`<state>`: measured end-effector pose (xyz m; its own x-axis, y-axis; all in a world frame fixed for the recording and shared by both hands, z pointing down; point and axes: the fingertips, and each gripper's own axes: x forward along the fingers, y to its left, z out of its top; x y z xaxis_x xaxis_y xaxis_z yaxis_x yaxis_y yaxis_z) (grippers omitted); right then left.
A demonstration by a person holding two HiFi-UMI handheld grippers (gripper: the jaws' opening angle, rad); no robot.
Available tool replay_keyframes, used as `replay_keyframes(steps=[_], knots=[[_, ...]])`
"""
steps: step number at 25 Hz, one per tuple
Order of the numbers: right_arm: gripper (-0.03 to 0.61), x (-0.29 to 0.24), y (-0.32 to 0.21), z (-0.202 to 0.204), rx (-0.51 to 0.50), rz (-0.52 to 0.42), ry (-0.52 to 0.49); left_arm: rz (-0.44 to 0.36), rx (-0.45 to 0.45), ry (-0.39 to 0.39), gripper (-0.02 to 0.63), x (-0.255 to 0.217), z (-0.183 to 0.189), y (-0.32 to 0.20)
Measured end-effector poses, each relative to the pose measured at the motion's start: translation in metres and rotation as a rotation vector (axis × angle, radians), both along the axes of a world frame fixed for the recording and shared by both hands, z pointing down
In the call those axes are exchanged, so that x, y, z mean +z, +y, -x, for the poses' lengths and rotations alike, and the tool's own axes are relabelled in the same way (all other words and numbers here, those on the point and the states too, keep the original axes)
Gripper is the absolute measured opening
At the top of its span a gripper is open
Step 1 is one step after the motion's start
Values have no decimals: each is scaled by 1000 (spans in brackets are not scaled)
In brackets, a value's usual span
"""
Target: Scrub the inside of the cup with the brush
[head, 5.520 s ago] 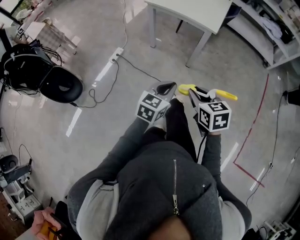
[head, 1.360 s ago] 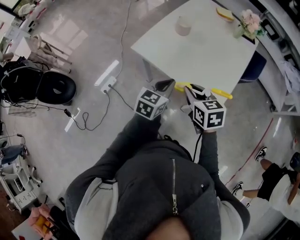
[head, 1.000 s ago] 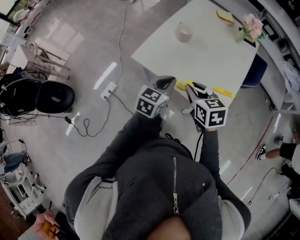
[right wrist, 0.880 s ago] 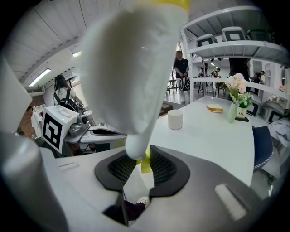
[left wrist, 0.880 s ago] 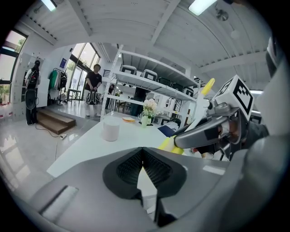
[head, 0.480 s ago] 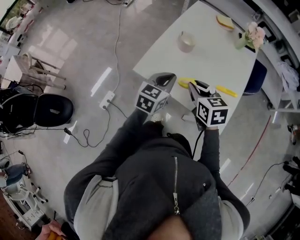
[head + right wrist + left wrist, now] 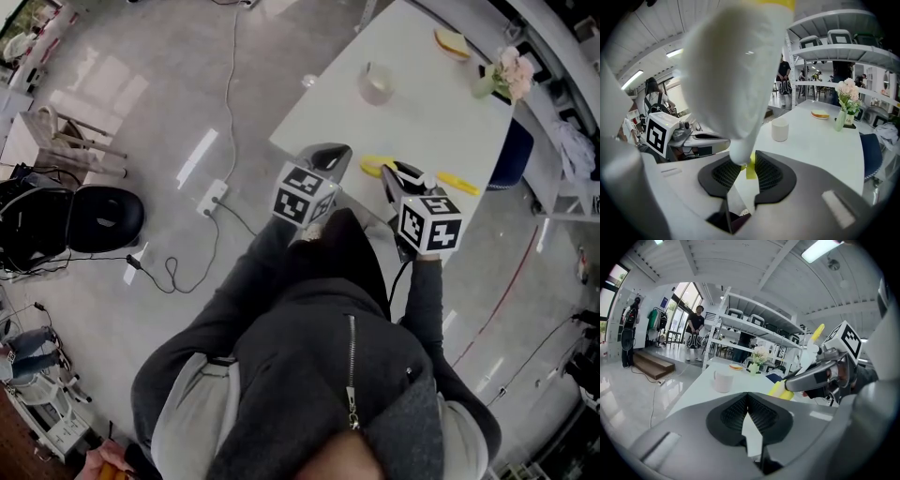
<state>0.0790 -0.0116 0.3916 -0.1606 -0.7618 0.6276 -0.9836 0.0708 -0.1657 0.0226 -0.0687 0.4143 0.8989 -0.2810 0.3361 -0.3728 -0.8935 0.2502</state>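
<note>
Head view: your right hand-held gripper (image 7: 397, 174) pinches the brush (image 7: 454, 183), your left hand-held gripper (image 7: 330, 157) is pressed together empty, and the far cup (image 7: 378, 89) looks not yet reached or scrubbed.

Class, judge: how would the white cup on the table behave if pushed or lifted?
The cup looks squat and stands upright, so a low push would probably slide it across the smooth table rather than tip it. It appears rigid, perhaps ceramic: breakable if dropped.

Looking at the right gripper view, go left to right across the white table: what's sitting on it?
cup → flat orange-and-pale pad → vase of pink flowers
</note>
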Motion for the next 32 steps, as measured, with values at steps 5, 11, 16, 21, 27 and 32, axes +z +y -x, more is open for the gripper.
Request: replay_keyframes(steps=[5, 11, 16, 21, 27, 32], knots=[[94, -6, -12, -8, 6, -5, 17, -12, 6, 2, 11, -3, -5, -10], [94, -14, -33, -31, 6, -4, 28, -25, 12, -6, 11, -8, -20, -30], [94, -23, -56, -50, -13, -9, 48, -31, 10, -6, 11, -12, -37, -48], [95, -33, -81, -73, -48, -12, 78, -38, 5, -13, 11, -16, -55, -65], [95, -50, -109, -96, -82, -28, 88, -56, -11, -22, 11, -19, -70, -88], [95, -58, -132, -117, -132, -20, 117, -60, -19, -24, 9, -22, -84, -103]])
